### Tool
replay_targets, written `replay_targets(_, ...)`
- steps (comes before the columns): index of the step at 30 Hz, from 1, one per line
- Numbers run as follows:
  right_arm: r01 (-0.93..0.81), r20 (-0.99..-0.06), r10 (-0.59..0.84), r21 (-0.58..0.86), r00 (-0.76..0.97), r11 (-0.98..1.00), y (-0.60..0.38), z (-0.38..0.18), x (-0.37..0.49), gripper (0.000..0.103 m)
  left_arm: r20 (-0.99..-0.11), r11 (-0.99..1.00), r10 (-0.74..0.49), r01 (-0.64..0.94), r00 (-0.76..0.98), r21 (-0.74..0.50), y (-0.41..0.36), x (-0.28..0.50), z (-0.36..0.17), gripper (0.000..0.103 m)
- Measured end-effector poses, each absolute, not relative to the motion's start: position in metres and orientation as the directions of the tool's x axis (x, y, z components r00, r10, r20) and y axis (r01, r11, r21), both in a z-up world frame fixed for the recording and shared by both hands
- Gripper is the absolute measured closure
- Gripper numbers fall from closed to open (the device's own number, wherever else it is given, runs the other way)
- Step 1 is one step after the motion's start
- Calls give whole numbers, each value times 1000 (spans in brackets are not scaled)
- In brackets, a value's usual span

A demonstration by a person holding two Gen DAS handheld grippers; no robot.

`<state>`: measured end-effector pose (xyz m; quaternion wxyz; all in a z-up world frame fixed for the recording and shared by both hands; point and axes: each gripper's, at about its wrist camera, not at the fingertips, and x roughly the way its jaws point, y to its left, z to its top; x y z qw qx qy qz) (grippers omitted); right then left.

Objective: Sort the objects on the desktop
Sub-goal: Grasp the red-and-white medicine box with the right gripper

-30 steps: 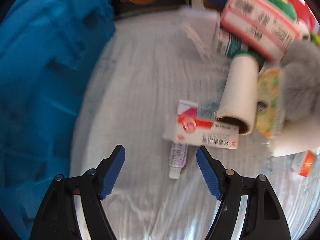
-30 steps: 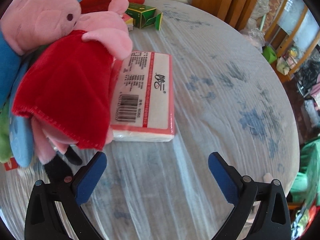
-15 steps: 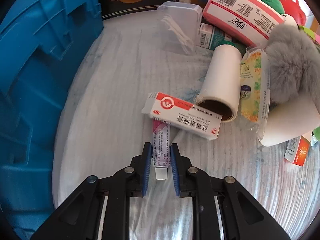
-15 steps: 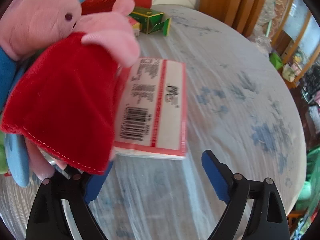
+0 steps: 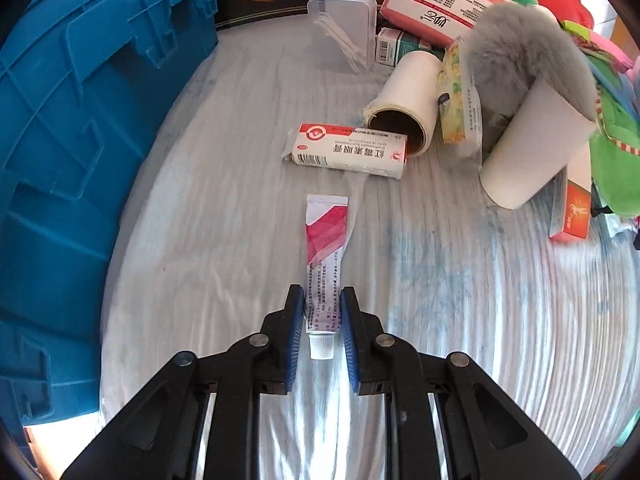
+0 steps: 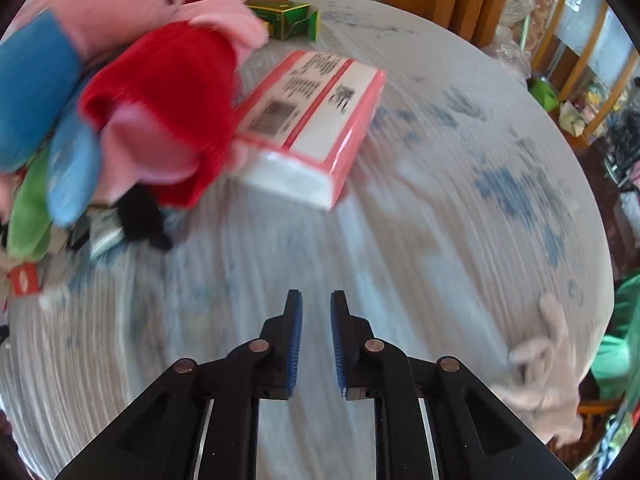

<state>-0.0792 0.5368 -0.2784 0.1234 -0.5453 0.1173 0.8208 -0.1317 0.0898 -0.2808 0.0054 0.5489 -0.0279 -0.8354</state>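
Observation:
A small white and pink ointment tube [image 5: 325,232] lies lengthwise on the pale tablecloth [image 5: 224,208]. My left gripper [image 5: 322,290] is shut on its cap end, with the blue pads pressing on both sides. A red and white medicine box [image 5: 348,152] lies just beyond the tube, apart from it. In the right wrist view my right gripper [image 6: 316,294] hangs over bare cloth. Its jaws are closing to a narrow gap with nothing between them. A pink-wrapped tissue pack [image 6: 316,116] lies ahead of it, beside a pink pig plush in a red dress [image 6: 160,64].
A big blue crate [image 5: 80,140] fills the left side. The far right holds a heap: two white paper rolls [image 5: 408,96], a grey fluffy toy [image 5: 528,44], a clear lidded box [image 5: 344,32] and more plush. A green carton [image 6: 292,20] sits behind the pig.
The left jaws closed on the tube and drew it back, out from under the medicine box. The right jaws went from wide open to nearly together, empty, and backed away from the tissue pack.

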Motion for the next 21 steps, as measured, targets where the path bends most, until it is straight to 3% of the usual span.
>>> replay_targets(4,-206,-908,-17,113,-419,-972,475,-266,-78,59,-903,-999,-20,-20,-429,31,82,-133,-265,84)
replay_targets(9,-23,-868,-169,202,-467,-979,377,-249,-108,57,-875,-999,14,-45,-484,9,82,-130,-247,84)
replay_targets(11,23,-858,-201,216,-473,-976,351,-247,-126,42,-871,-998,35,-56,-491,-8,80,-134,-248,84)
replay_targets(12,42,-852,-212,220,-478,-975,338,-247,-135,41,-867,-998,46,-64,-496,-16,80,-136,-246,84)
replay_targets(20,46,-863,-219,222,-455,-974,296,-277,-194,42,-853,-991,108,-119,-511,-55,81,-163,-251,84)
replay_targets(21,38,-866,-222,229,-448,-973,296,-282,-198,54,-853,-991,111,-119,-509,-58,82,-166,-253,84)
